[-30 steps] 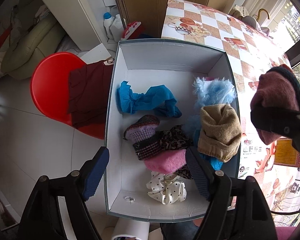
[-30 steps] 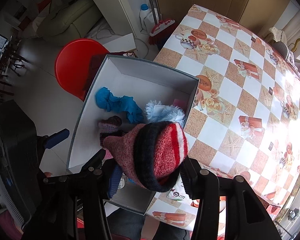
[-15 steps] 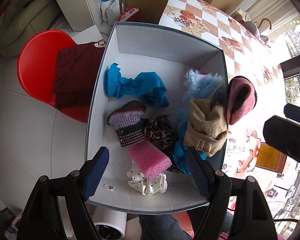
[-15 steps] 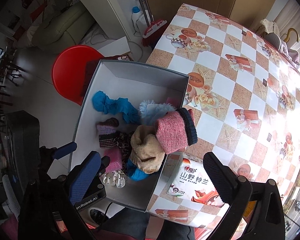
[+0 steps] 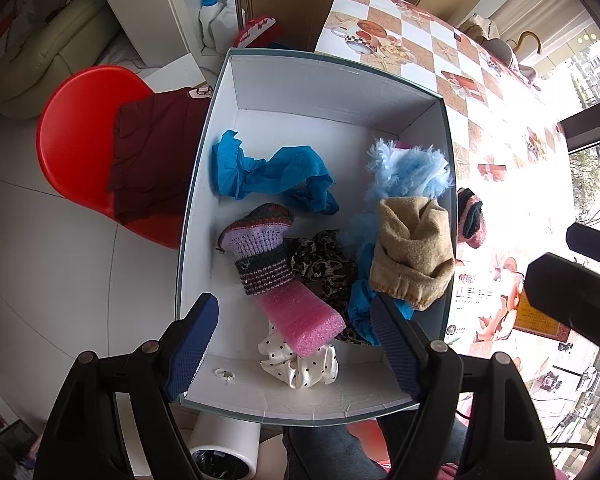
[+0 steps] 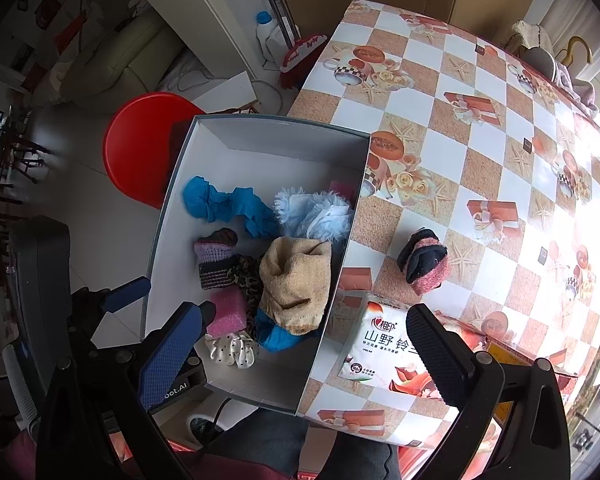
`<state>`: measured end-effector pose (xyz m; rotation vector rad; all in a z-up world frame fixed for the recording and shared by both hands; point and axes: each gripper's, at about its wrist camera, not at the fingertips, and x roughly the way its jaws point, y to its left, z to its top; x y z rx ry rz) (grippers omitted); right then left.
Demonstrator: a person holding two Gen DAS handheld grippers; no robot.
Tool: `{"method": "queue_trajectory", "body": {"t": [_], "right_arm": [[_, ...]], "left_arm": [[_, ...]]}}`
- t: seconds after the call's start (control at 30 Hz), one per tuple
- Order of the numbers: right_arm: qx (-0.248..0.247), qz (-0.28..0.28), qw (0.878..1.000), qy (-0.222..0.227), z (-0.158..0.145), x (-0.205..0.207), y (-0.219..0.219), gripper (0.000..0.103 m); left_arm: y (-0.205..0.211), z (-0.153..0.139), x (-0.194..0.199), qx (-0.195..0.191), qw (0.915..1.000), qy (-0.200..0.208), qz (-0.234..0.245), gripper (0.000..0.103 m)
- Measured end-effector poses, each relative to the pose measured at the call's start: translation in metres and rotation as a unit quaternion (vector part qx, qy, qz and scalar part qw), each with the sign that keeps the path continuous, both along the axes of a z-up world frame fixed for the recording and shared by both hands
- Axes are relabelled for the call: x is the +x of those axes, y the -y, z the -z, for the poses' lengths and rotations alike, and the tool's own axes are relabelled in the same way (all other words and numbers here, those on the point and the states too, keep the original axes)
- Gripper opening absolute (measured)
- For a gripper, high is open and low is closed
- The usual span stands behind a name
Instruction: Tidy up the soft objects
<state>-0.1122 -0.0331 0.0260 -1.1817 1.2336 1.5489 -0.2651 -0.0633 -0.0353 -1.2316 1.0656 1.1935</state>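
Note:
A white cardboard box (image 5: 324, 80) (image 6: 268, 140) holds several soft things: a blue cloth (image 5: 268, 176), a fluffy light-blue piece (image 5: 412, 168), a tan knit hat (image 5: 412, 248) (image 6: 296, 276), a purple knit piece (image 5: 260, 240), a pink sponge (image 5: 300, 316) and a white dotted scrunchie (image 5: 300, 368). A pink-and-black knit hat (image 6: 422, 264) (image 5: 470, 216) lies on the checkered table just right of the box. My left gripper (image 5: 296, 344) is open above the box's near end. My right gripper (image 6: 300, 364) is open and empty, above the box's near right corner.
The checkered tablecloth (image 6: 480, 128) spreads to the right. A tissue pack (image 6: 384, 344) lies near the box's right wall. A red chair (image 5: 76, 128) with a maroon cloth (image 5: 148, 152) stands left of the box. Bottles (image 5: 216, 16) stand by the far wall.
My right gripper opened and let go of the pink-and-black hat; it dropped past the box's right wall onto the table. Both grippers drew back and up.

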Motion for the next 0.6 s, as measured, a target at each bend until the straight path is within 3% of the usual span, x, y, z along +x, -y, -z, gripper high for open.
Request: {"method": "queue_trajectory", "body": {"t": [0.4, 0.57, 0.6], "right_arm": [[-0.001, 0.002, 1.0, 0.003, -0.001, -0.001, 0.003, 0.103], [0.001, 0.006, 1.0, 0.006, -0.003, 0.001, 0.005, 0.103], [0.002, 0.008, 1.0, 0.005, -0.004, 0.001, 0.004, 0.103]], "left_arm": [[0.0, 0.004, -0.001, -0.005, 1.0, 0.003, 0.003, 0.086], [-0.002, -0.008, -0.004, 0.027, 0.9974, 0.067, 0.004, 0.086], [-0.003, -0.013, -0.004, 0.034, 0.9973, 0.065, 0.004, 0.086]]}}
